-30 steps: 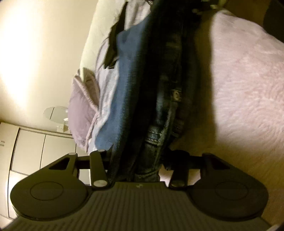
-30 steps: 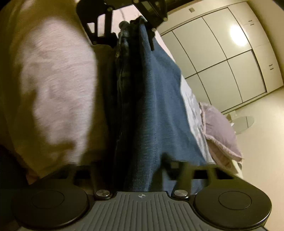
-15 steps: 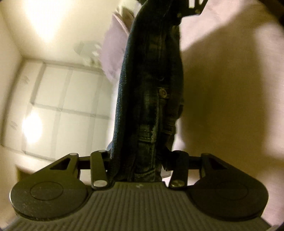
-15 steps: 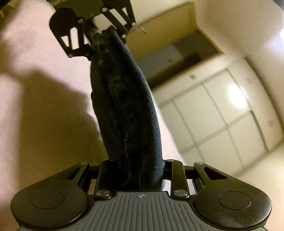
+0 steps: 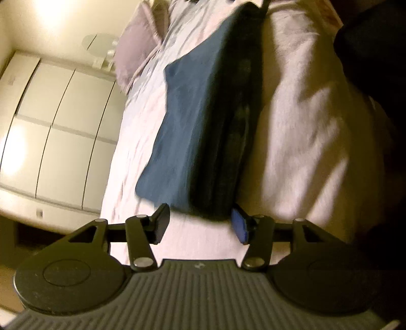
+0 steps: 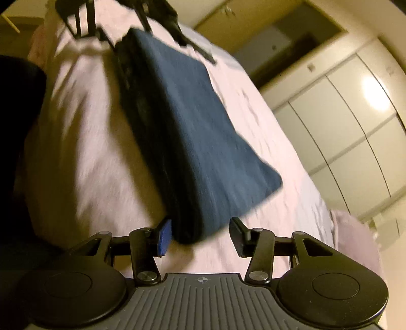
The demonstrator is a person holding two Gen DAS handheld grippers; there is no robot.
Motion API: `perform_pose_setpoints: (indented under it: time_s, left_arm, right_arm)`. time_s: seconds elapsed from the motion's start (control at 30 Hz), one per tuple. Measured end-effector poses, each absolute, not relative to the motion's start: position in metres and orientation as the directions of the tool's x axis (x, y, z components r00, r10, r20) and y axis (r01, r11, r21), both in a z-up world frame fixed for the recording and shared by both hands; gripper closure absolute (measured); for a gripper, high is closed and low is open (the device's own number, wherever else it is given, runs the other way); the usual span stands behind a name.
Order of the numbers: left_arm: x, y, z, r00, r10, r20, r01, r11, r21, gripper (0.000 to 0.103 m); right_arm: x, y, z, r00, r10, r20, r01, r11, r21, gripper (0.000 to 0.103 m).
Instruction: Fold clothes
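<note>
On the bed [image 5: 299,132] lie the folded jeans [image 5: 203,132], a flat blue rectangle with a darker, thicker edge along one long side. They rest on the pale pink cover, lengthwise between my two grippers.

Left gripper [image 5: 200,226]: fingers spread wide, nothing pinched. Near end of the jeans sits just ahead of the gap, apart from the black finger; the blue-padded finger [image 5: 239,227] is right at the dark edge, can't tell if it touches.

Right gripper [image 6: 201,234]: fingers also spread, holding nothing. Its blue pad [image 6: 164,237] is just beside the corner of the jeans [image 6: 192,132]; contact unclear. The other finger stands clear of the cloth.

From the right wrist view, the left gripper [image 6: 121,22] shows at the far end of the jeans, blurred.

Pillow [image 5: 138,48] near the head of the bed, beyond the jeans. White wardrobe doors [image 6: 350,121] along the wall with a lamp glare on them. Dark shape at the frame edge [image 5: 375,50], can't tell what it is. Both views are motion-blurred.
</note>
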State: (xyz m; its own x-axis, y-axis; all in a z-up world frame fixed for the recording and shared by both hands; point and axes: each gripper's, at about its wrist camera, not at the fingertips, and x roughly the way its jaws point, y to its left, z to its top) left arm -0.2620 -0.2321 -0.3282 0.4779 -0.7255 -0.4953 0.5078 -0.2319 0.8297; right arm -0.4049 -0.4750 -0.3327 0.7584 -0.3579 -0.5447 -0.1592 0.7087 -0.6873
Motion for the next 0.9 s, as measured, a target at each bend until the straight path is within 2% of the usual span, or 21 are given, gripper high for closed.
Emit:
perform_pose_setpoints:
  time_s: [0.1, 0.23, 0.27, 0.37, 0.47, 0.53, 0.6, 0.77, 0.9]
  left_arm:
    - [-0.263, -0.218, -0.304, 0.487, -0.717, -0.5, 0.569, -0.174, 0.804, 0.055]
    - [-0.232, -0.212, -0.263, 0.5, -0.713, -0.492, 0.667, -0.045, 0.744, 0.055]
    - [-0.231, -0.194, -0.254, 0.492, -0.717, -0.493, 0.7, -0.01, 0.714, 0.055]
    - [-0.227, -0.224, -0.237, 0.45, -0.736, -0.506, 0.781, 0.051, 0.622, 0.055]
    - [-0.216, -0.237, -0.229, 0.357, -0.75, -0.557, 0.877, 0.064, 0.477, 0.056]
    - [-0.204, -0.265, -0.23, 0.297, -0.745, -0.598, 0.917, 0.049, 0.395, 0.063]
    - [-0.187, -0.289, -0.231, 0.272, -0.726, -0.632, 0.936, 0.047, 0.35, 0.08]
    - [-0.145, -0.315, -0.261, 0.252, -0.697, -0.672, 0.961, 0.099, 0.258, 0.082]
    - [-0.135, -0.333, -0.277, 0.256, -0.698, -0.669, 0.96, 0.102, 0.261, 0.082]
  right_arm:
    - [-0.421, -0.479, -0.31, 0.763, -0.364, -0.534, -0.066, 0.778, -0.625, 0.056]
    - [-0.434, -0.478, -0.278, 0.8, -0.328, -0.502, 0.075, 0.885, -0.459, 0.056]
    - [-0.433, -0.479, -0.27, 0.81, -0.312, -0.497, 0.101, 0.908, -0.406, 0.056]
    - [-0.426, -0.483, -0.269, 0.835, -0.26, -0.485, 0.142, 0.953, -0.266, 0.056]
    - [-0.398, -0.502, -0.259, 0.839, -0.229, -0.494, 0.168, 0.972, -0.165, 0.056]
    - [-0.375, -0.518, -0.254, 0.832, -0.223, -0.508, 0.196, 0.975, -0.106, 0.056]
    - [-0.352, -0.537, -0.246, 0.825, -0.218, -0.521, 0.223, 0.973, -0.055, 0.056]
    - [-0.279, -0.588, -0.271, 0.786, -0.203, -0.584, 0.233, 0.972, -0.024, 0.056]
    - [-0.232, -0.618, -0.307, 0.725, -0.183, -0.664, 0.234, 0.972, -0.013, 0.06]
